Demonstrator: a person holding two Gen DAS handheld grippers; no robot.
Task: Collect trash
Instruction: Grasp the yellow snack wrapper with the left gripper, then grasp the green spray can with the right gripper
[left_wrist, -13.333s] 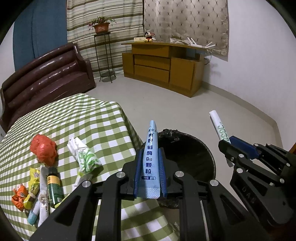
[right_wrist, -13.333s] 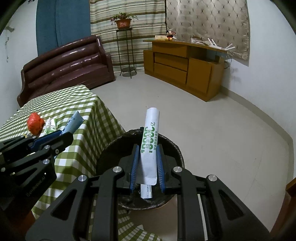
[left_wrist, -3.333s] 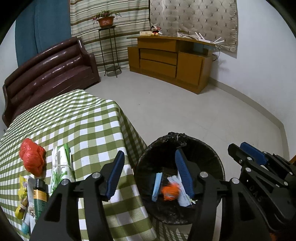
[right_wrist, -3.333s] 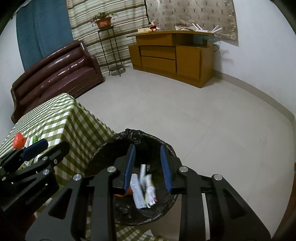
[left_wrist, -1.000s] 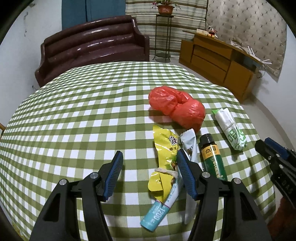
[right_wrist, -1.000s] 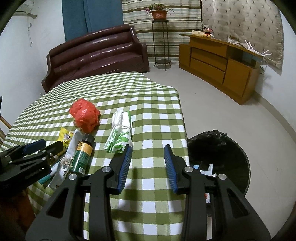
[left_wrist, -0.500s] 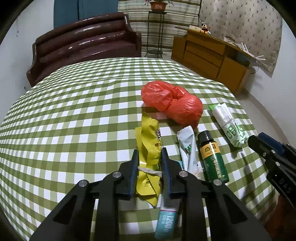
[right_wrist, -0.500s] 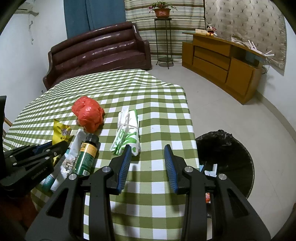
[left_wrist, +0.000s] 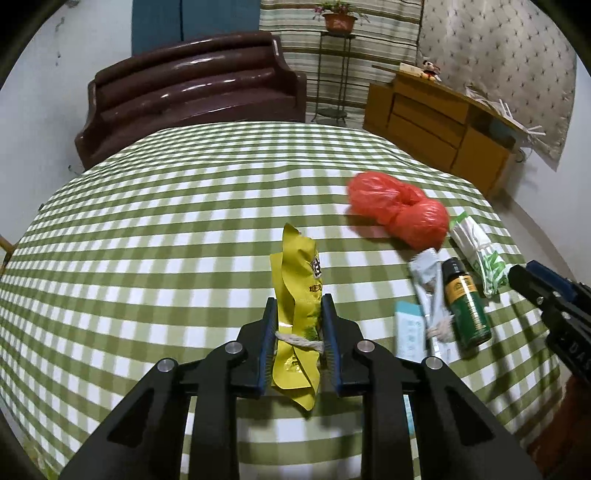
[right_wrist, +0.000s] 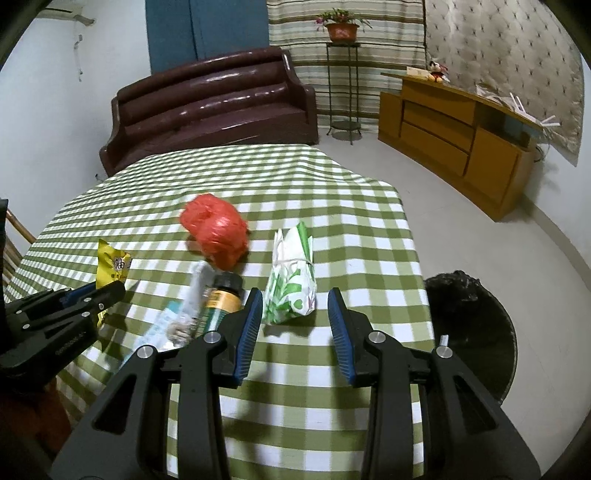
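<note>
The yellow wrapper (left_wrist: 297, 295), tied with a bit of string, is pinched upright between the pads of the left gripper (left_wrist: 298, 332), above the near part of the checked tablecloth (left_wrist: 166, 229). To its right lie a red bag (left_wrist: 399, 212), a green bottle (left_wrist: 466, 306) and a green-and-white packet (right_wrist: 293, 280). The right gripper (right_wrist: 295, 325) stands spread and empty just short of that packet. A black bin (right_wrist: 469, 325) sits on the floor, right of the table.

Crumpled yellow wrapper (left_wrist: 297, 291) upright between jaws
</note>
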